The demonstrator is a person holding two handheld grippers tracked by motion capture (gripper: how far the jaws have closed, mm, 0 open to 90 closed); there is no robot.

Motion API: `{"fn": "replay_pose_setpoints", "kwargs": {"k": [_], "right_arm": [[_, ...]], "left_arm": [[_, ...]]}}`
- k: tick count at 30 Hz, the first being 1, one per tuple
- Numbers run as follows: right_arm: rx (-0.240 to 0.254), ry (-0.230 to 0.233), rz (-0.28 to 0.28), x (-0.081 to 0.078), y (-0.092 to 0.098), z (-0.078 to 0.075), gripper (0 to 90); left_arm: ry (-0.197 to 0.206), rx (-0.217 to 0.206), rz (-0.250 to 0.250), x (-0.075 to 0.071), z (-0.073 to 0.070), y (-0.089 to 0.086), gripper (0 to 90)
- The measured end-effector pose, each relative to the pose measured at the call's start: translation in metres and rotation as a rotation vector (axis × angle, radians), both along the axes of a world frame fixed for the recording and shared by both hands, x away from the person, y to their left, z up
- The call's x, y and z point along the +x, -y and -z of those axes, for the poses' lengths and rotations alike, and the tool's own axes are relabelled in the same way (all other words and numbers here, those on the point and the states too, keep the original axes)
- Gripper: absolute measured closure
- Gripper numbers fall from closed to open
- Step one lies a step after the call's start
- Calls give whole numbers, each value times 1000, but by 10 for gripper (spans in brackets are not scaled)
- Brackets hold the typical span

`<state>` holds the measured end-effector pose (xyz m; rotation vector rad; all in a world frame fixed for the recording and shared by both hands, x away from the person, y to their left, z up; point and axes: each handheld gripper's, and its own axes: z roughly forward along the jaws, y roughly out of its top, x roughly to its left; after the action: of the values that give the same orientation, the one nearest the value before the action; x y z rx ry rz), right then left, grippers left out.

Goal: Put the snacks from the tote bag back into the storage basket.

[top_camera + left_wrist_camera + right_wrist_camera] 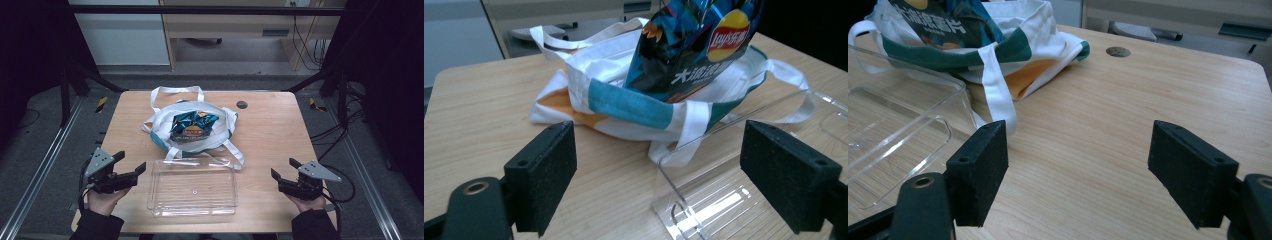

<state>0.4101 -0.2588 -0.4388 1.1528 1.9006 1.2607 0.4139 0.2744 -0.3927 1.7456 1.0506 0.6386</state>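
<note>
Left tool point(134, 169): jaws spread wide, holding nothing, resting low at the near left corner of the table point(280, 130), just beside the left short wall of the clear plastic tray point(192, 189). Ahead of it and to its right lies the white tote bag point(165, 122) with a teal band, and in the bag's mouth the blue chip packet point(192, 125), apart from both tools. Right tool point(282, 170): jaws likewise spread, holding nothing, on bare wood to the right of the tray, with the bag ahead and to its left. Risks, as judged: the packet is slick and air-filled, so a pinch on its belly could slip or crush the contents, and a corner or seam looks safer; a strap point(235, 152) lies draped over the tray's far rim, so lifting the packet or bag may drag the strap and shift or tip the light tray; the soft bag mouth could rise with the packet unless one tool pins it. Views compared: the left gripper view gives the packet's printed face point(696, 45), standing up out of the bag, and the tray's corner point(674, 200) between its pads point(546, 175); the right gripper view gives the strap point(998, 95) hanging beside the tray wall point(913, 115) and the round grommet point(1118, 51) in the table; the high view alone gives the whole layout and both hands.
</note>
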Motion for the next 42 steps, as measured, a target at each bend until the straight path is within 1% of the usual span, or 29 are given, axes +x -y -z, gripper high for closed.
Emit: {"fn": "replay_pose_setpoints", "kwargs": {"k": [4, 10, 15, 18, 21, 24, 28, 34, 36, 39, 42], "right_arm": [[9, 9, -5, -1, -1, -3, 238], [17, 17, -6, -2, -2, -6, 233], [5, 19, -8, -2, -3, -8, 228], [2, 16, -13, -2, -3, -9, 227], [9, 18, -14, -2, -4, -10, 227], [5, 10, -14, -2, -4, -10, 227], [4, 11, -15, -2, -5, -10, 228], [3, 12, -13, -2, -5, -12, 227], [5, 11, -14, -2, -6, -12, 227], [7, 11, -14, -2, -6, -13, 224], [8, 14, -15, -2, -7, -13, 222]], "left_arm": [[11, -8, 12, -1, -6, 2, 147], [17, 2, 30, 0, -11, 8, 148], [25, 9, 46, 2, -18, 14, 149], [37, 14, 54, 6, -25, 18, 150], [38, 11, 59, 9, -28, 20, 150], [40, 5, 60, 14, -32, 23, 150], [42, 14, 62, 20, -34, 28, 151], [41, -3, 64, 31, -38, 33, 155], [41, -3, 64, 32, -39, 34, 156], [39, -10, 72, 38, -41, 39, 158], [37, -6, 76, 40, -41, 42, 158]]}}
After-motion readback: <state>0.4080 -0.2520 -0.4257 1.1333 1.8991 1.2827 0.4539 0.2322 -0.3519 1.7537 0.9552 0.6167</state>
